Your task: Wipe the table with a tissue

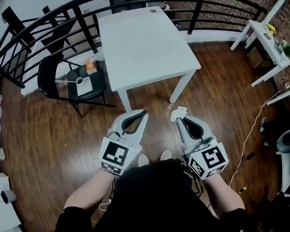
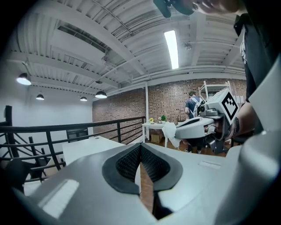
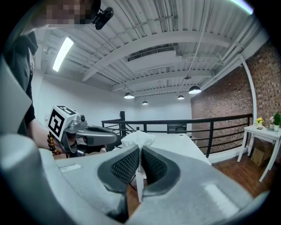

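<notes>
The white table (image 1: 145, 43) stands in front of me, its top bare. My right gripper (image 1: 181, 118) is held in the air short of the table's near edge, shut on a crumpled white tissue (image 1: 177, 113) that sticks out past its tips. In the right gripper view the tissue (image 3: 137, 139) is pinched between the ribbed pads, with the table (image 3: 175, 147) beyond. My left gripper (image 1: 143, 112) hovers beside it to the left, shut with nothing in it. The left gripper view shows its jaws (image 2: 140, 147) closed and the right gripper's tissue (image 2: 169, 132) off to the right.
A black chair (image 1: 58, 79) stands left of the table, holding an orange box (image 1: 90, 65) and a small cup (image 1: 80, 81). A black railing (image 1: 68, 14) curves behind the table. White side tables (image 1: 266, 45) stand at the right. The floor is dark wood.
</notes>
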A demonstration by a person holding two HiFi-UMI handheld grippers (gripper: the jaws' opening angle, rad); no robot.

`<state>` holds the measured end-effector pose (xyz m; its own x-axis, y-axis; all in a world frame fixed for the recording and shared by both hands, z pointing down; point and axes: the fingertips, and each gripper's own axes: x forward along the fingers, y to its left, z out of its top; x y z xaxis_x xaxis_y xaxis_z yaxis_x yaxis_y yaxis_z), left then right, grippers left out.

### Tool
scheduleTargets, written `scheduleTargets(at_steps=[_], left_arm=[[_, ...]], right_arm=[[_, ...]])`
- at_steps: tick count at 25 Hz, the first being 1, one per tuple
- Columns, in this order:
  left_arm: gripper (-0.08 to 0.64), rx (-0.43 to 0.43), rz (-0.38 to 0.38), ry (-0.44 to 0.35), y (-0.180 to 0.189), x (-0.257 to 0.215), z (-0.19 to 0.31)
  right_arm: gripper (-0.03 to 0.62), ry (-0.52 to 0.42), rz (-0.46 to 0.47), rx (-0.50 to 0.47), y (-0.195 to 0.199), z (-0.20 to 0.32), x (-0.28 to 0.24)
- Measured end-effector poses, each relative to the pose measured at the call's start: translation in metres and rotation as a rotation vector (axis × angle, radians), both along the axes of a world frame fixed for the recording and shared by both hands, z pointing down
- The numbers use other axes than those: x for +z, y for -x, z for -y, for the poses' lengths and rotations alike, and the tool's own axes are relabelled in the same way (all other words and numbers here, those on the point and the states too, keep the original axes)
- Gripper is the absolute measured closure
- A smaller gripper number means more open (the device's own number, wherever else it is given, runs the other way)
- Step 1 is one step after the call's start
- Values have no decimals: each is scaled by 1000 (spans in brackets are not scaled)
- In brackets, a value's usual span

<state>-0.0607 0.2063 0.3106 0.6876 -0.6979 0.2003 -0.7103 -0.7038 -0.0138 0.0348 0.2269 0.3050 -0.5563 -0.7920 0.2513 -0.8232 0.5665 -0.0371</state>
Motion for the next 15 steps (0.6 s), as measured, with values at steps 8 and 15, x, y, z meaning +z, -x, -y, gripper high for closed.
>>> scheduleTargets(at_steps=[8,15], left_arm=[[543,-34,12,17,-3,16,57],[543,-81,58,47,-26,28,115]], right_arm=[[586,15,9,-37,2,63,16],[586,42,29,-89,-20,127,30]])
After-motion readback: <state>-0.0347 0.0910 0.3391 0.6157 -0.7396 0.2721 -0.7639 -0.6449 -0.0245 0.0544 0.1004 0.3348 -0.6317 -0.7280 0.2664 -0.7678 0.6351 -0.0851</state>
